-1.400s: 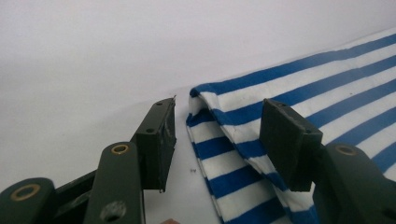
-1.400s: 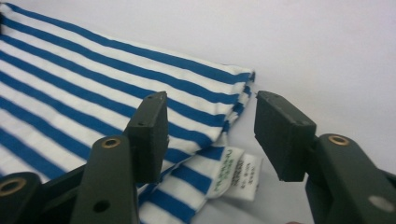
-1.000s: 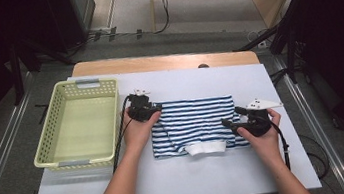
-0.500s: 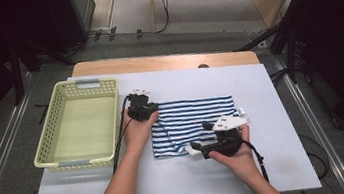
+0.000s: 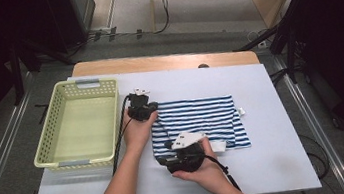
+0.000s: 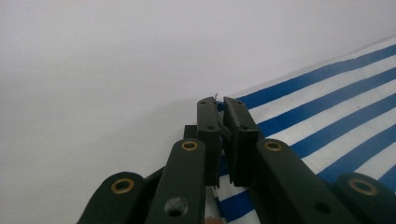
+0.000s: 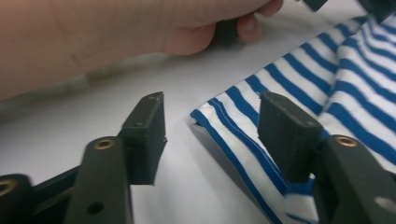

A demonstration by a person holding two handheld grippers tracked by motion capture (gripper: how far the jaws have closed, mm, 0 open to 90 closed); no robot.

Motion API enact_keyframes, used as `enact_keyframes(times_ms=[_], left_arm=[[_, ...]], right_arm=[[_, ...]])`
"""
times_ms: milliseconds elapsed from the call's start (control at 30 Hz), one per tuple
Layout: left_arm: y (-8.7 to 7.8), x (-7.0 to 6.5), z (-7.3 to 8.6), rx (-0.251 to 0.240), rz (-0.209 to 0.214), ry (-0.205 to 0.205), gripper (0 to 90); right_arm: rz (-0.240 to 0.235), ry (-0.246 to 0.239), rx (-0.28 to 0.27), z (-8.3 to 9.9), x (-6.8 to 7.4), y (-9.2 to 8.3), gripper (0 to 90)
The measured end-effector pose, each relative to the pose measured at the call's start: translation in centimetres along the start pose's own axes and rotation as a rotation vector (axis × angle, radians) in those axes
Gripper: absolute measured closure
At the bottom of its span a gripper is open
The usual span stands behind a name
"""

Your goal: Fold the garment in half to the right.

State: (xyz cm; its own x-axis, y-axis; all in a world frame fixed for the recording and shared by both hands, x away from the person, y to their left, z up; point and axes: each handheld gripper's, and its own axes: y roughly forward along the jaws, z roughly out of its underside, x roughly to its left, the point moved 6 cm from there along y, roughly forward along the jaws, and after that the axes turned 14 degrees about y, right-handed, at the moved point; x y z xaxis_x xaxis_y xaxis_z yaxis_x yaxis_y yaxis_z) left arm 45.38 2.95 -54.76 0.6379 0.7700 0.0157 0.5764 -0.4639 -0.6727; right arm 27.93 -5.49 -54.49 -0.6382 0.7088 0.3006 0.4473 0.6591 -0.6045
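A blue-and-white striped cloth [image 5: 203, 118] lies folded flat on the white table cover. My left gripper [image 5: 151, 110] is at its far left corner. In the left gripper view the jaws have just been closing and my left gripper [image 6: 219, 105] is shut on that corner of the cloth [image 6: 327, 102]. My right gripper [image 5: 164, 159] lies low at the near left corner. In the right gripper view my right gripper [image 7: 210, 116] stands open. Its jaws have just been closing, and the cloth [image 7: 364, 60] corner lies between them, untouched by the pads.
A pale green slotted basket [image 5: 45, 144] stands empty at the left of the table. The white cover [image 5: 279, 163] ends short of the wooden table edge [image 5: 165, 62] at the back. The other hand [image 7: 116, 28] is close behind the right gripper's jaws.
My right hand has slid left along the cloth's near edge, from the near right corner to the near left one. The left hand has stayed at the far left corner.
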Motion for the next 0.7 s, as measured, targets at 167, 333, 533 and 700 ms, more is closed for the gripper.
enact_keyframes(times_ms=[167, 333, 533, 700], left_arm=[[-0.1, -0.1, 0.0, 0.0, -0.004, 0.01, 87.0], [-0.2, -0.1, -0.1, -0.007, -0.008, 0.012, 87.2], [-1.1, -0.8, -0.9, -0.044, -0.004, 0.016, 87.3], [-1.9, -0.8, -1.9, -0.077, -0.023, 0.016, 87.3]], right_arm=[[0.057, -0.03, 0.04, 0.0, 0.1, 1.6, 48.4], [0.104, -0.081, 0.07, 0.1, 0.4, 2.1, 64.4], [0.107, -0.062, 0.055, 0.2, -0.1, 1.4, 84.9], [0.102, -0.06, -0.004, 0.1, -0.2, -0.7, 85.4]])
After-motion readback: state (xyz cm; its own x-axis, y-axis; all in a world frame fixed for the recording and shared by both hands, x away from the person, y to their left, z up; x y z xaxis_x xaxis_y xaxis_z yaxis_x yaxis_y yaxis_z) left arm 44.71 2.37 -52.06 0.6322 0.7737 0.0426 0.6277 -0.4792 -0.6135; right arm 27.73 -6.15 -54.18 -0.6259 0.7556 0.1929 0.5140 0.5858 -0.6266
